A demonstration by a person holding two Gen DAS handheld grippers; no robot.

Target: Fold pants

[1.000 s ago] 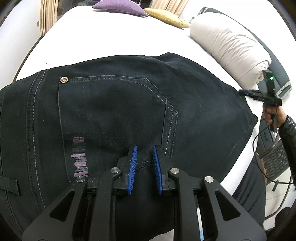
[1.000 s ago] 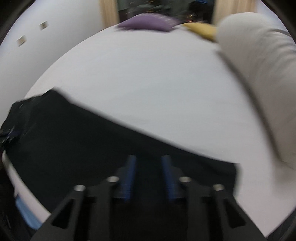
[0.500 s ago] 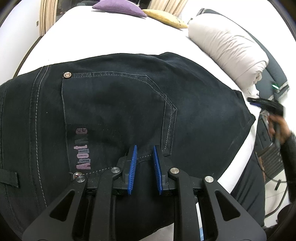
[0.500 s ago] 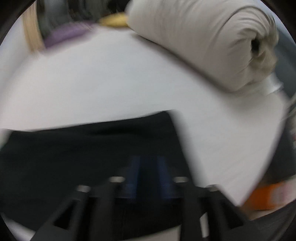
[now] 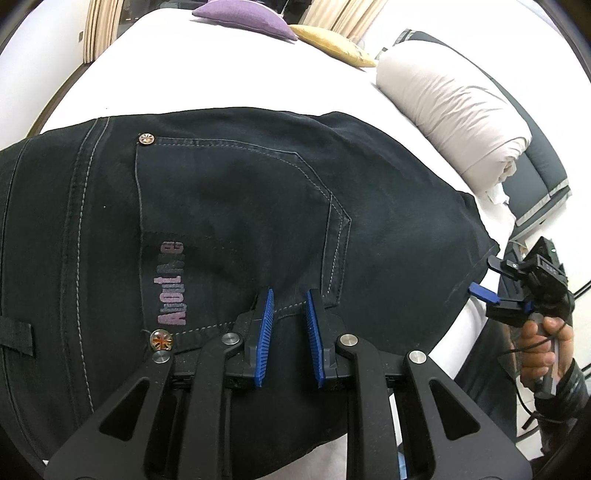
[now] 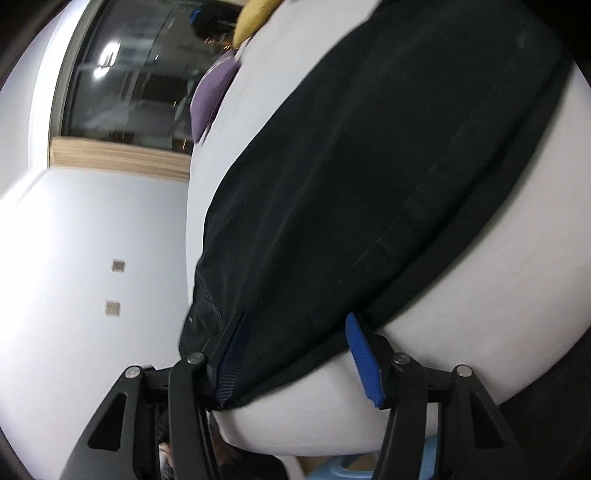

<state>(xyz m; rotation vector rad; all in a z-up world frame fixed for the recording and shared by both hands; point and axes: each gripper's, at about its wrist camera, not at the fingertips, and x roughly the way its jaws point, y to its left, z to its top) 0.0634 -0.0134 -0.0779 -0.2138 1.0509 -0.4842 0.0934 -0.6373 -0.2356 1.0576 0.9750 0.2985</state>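
Observation:
Dark denim pants (image 5: pixel 240 221) lie folded flat on the white bed (image 5: pixel 184 74), back pocket with pink lettering facing up. My left gripper (image 5: pixel 289 297) hovers over the pocket's lower edge, jaws a little apart with nothing between them. My right gripper (image 6: pixel 295 325) is open wide and rolled on its side at the pants' right edge (image 6: pixel 369 184), one finger over the cloth and one beside it. It also shows in the left wrist view (image 5: pixel 491 280), held at the bed's edge.
A rolled cream duvet (image 5: pixel 454 110) lies along the right side of the bed. A purple cushion (image 5: pixel 243 16) and a yellow cushion (image 5: pixel 332 42) sit at the far end. A window (image 6: pixel 147 74) and white wall are to the left in the right wrist view.
My right gripper has swung from above the pants to their right edge, rolled sideways and opened wider. My left gripper has crept slightly nearer the pocket.

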